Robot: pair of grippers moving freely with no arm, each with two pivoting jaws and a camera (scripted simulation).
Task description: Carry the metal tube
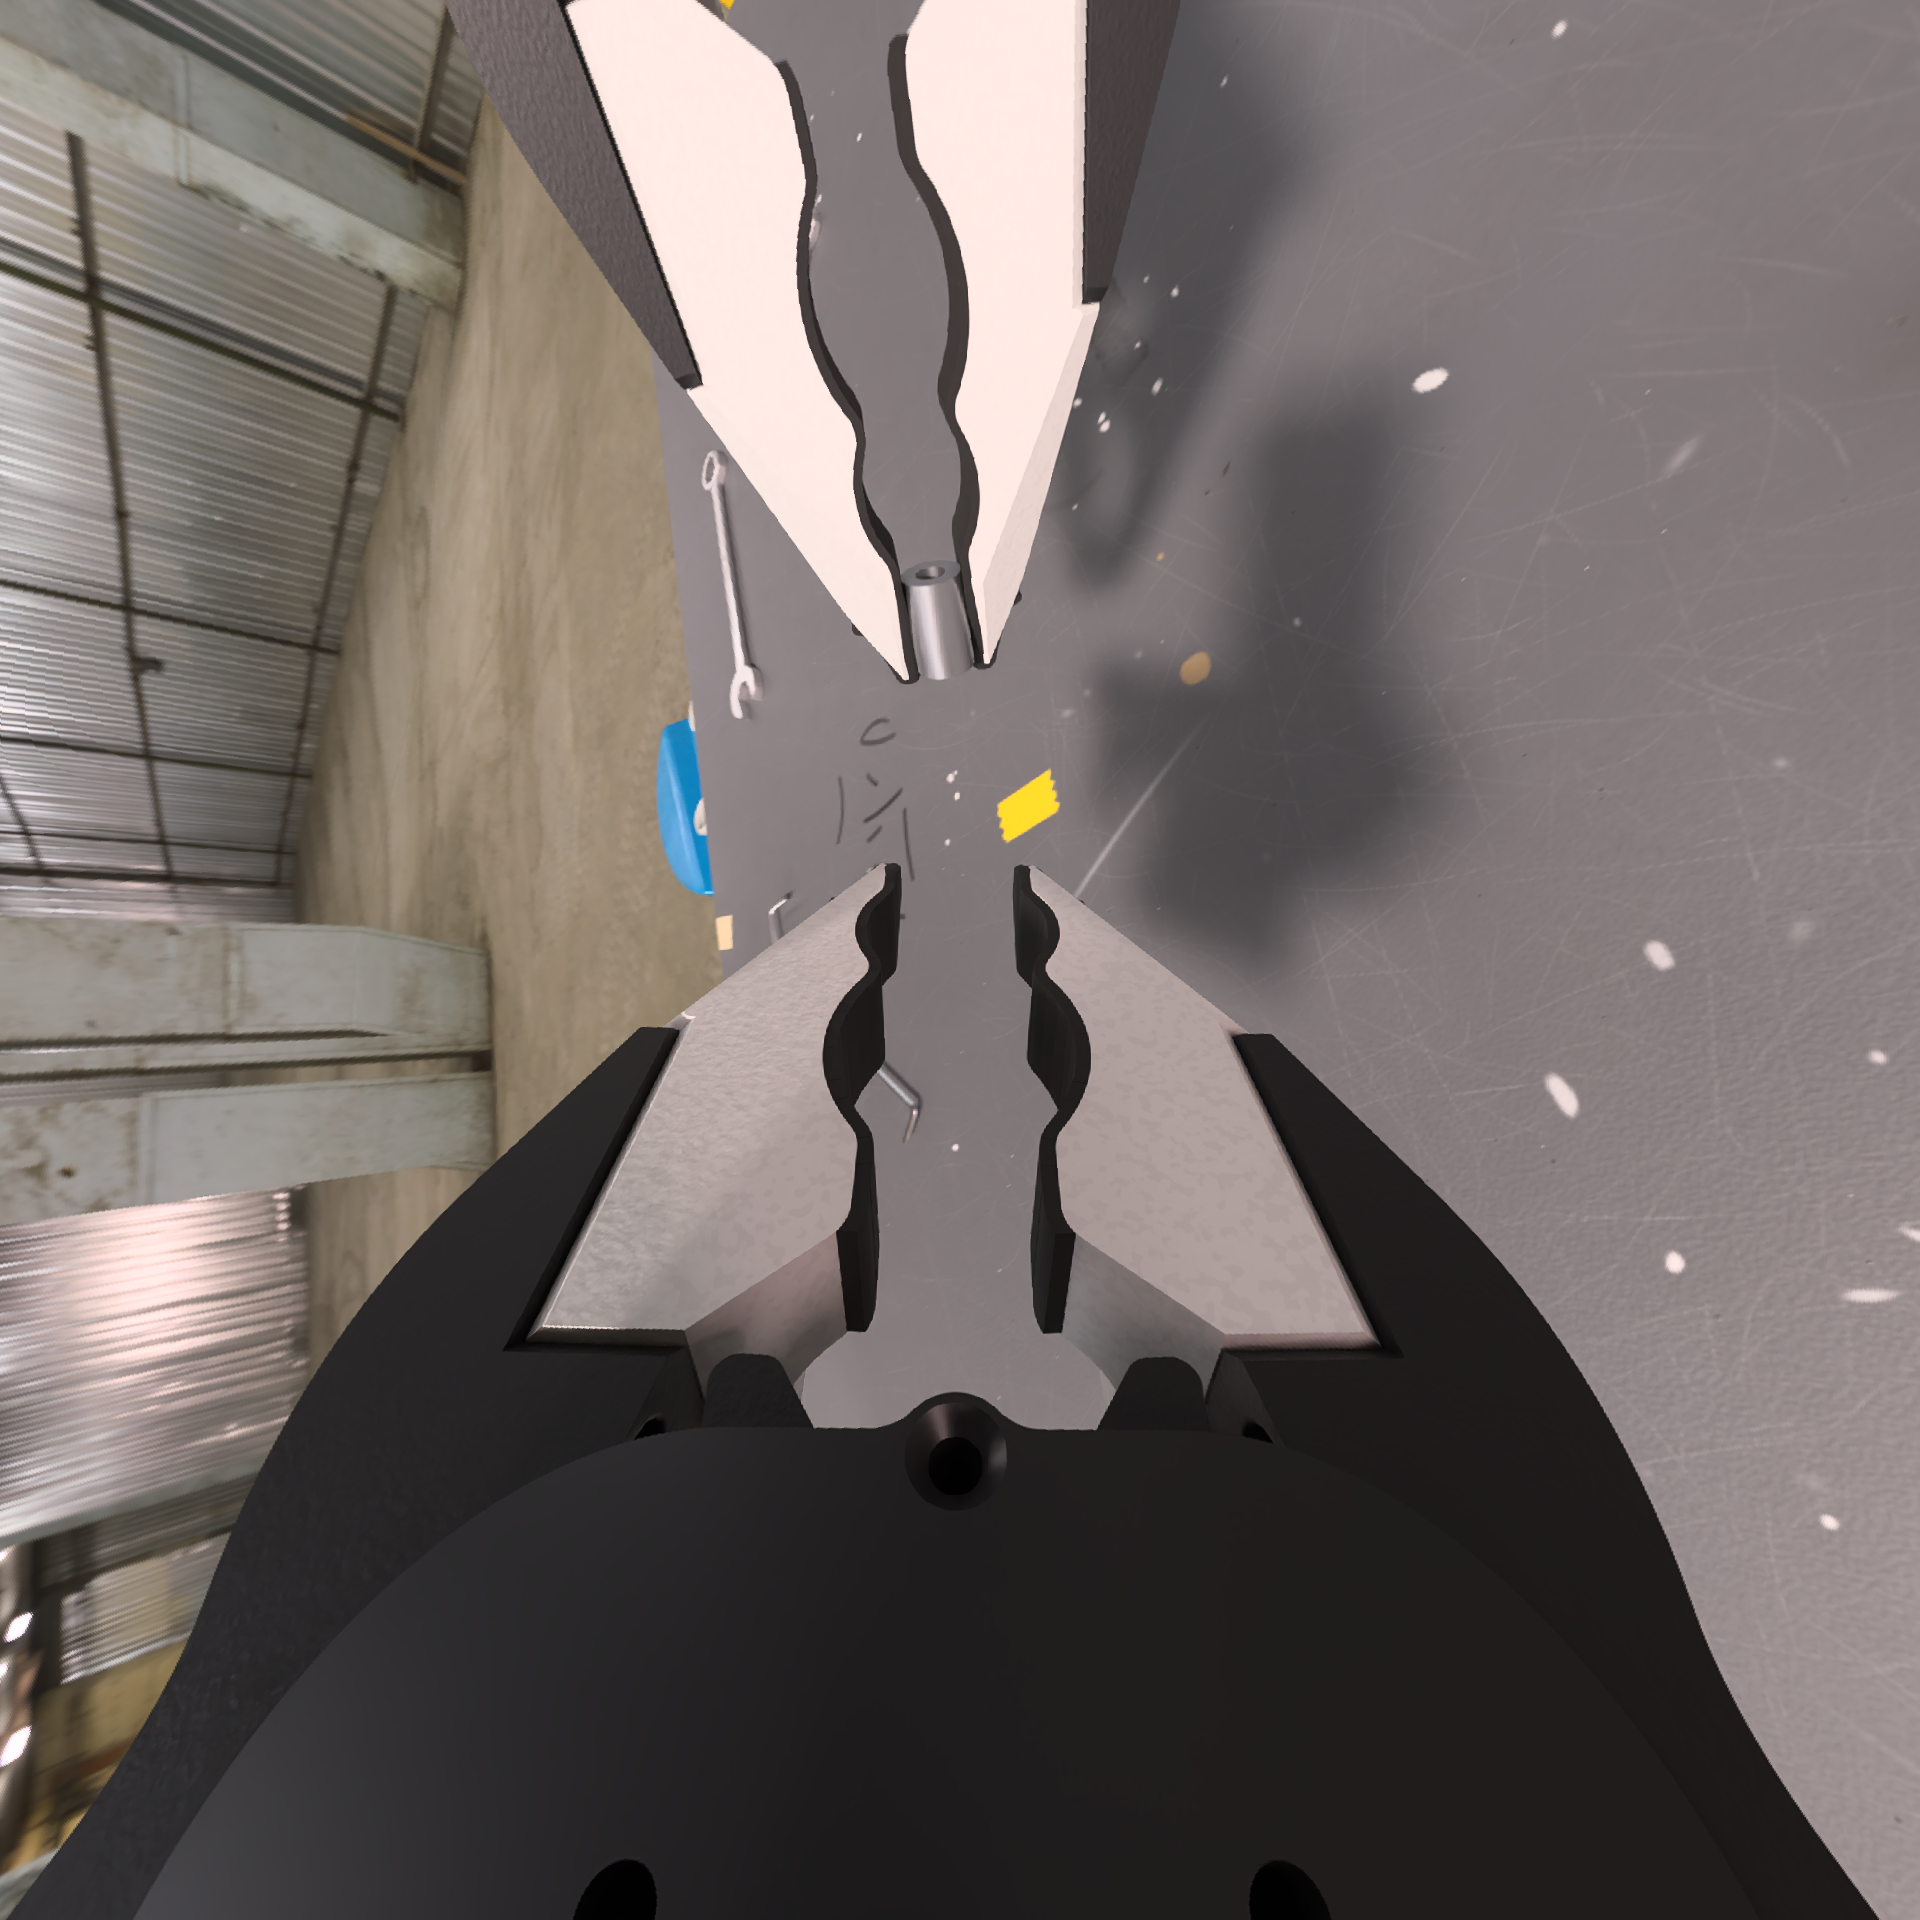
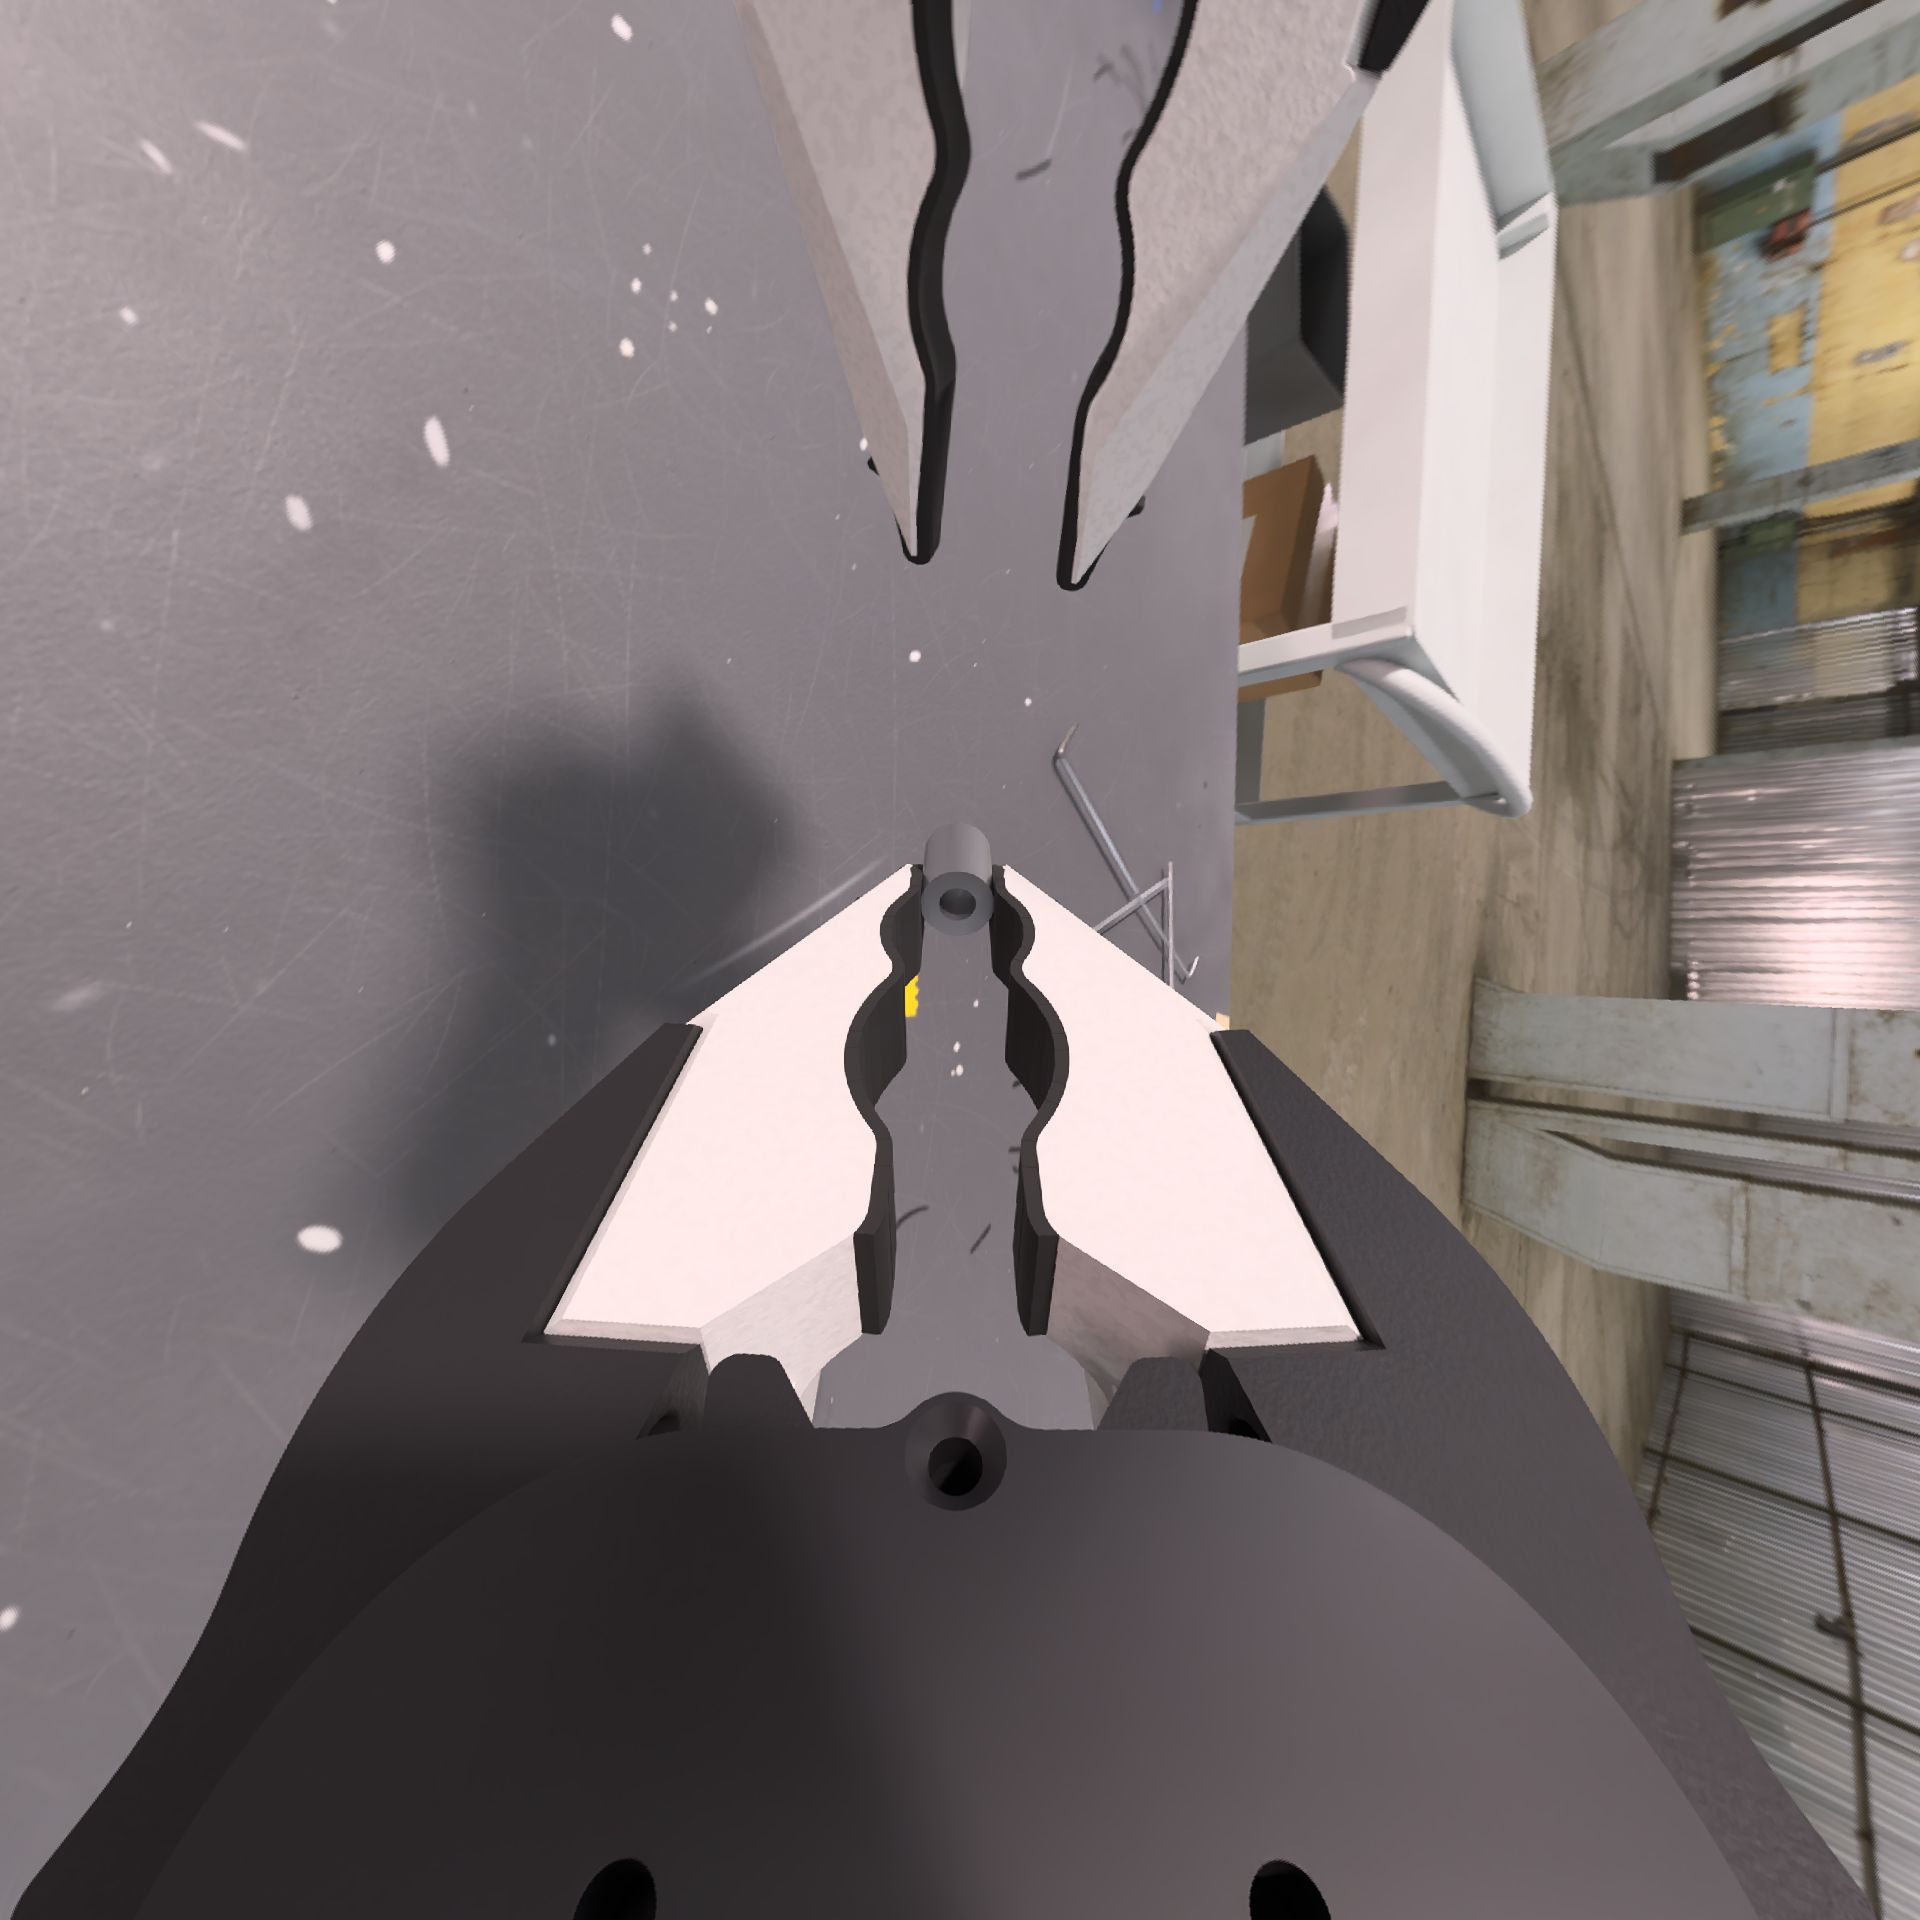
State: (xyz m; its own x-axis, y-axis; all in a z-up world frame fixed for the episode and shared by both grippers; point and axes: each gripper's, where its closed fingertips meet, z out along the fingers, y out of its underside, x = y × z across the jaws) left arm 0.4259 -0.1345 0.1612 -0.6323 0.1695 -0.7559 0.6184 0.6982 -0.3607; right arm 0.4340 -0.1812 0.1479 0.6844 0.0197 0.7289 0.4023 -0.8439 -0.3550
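The metal tube (image 2: 958, 899) is a short grey cylinder with a bore through it. My right gripper (image 2: 958, 878) is shut on it at the very tips of its white fingers. In the left wrist view the tube (image 1: 933, 618) shows pinched between those fingers as the right gripper (image 1: 941, 665) comes in from the top. My left gripper (image 1: 954, 878) is open and empty, pointing at the tube from a short distance, tips facing tips. It also shows in the right wrist view (image 2: 992, 566), jaws apart, beyond the tube.
The grey scratched table (image 1: 1455, 935) lies under both grippers. On it are a wrench (image 1: 732, 592), a blue object (image 1: 681, 805) at the edge, yellow tape (image 1: 1027, 805) and hex keys (image 2: 1101, 821). Beyond the edge stand a white chair (image 2: 1434, 468) and a cardboard box (image 2: 1283, 551).
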